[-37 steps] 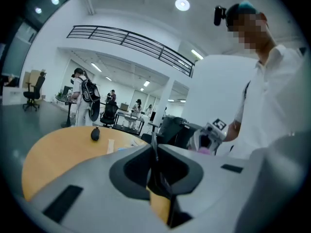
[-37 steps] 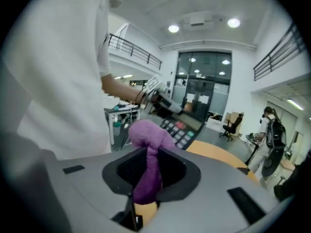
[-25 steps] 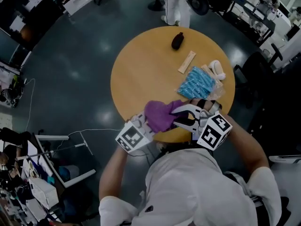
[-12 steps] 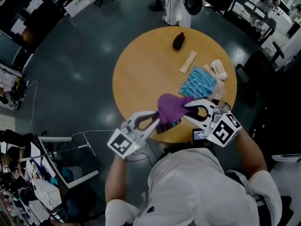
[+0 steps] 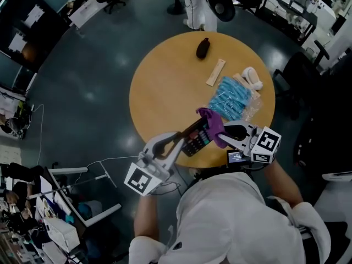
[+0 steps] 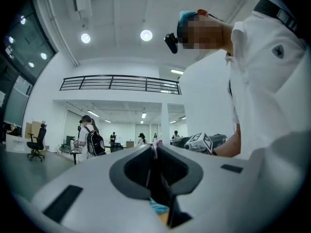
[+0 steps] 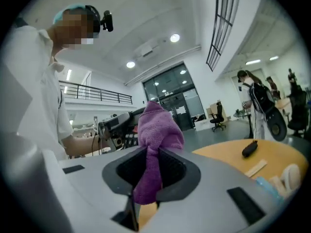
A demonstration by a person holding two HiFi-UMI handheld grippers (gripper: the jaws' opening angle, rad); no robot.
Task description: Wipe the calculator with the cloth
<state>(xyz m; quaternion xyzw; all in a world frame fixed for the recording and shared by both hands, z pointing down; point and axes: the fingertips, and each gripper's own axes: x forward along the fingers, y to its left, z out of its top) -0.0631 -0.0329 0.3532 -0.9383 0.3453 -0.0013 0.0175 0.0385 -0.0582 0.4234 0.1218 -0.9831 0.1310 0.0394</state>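
Upright purple cloth (image 7: 158, 127) in the grip of the right tongs (image 7: 154, 154) (calculator (image 7: 117, 125) just behind), round table (image 7: 272, 152) beyond

A white short-sleeved shirt (image 5: 231, 219) is worn. The left gripper (image 5: 184, 138) and the right gripper (image 5: 223, 131) are cased in pale grey plastic, with dark-lined openings around the jaws. At the rear of each, a cube (image 5: 144, 179) printed with black-and-white square markers is fitted. A small lit screen (image 5: 236, 157) is mounted beside the right gripper's cube.
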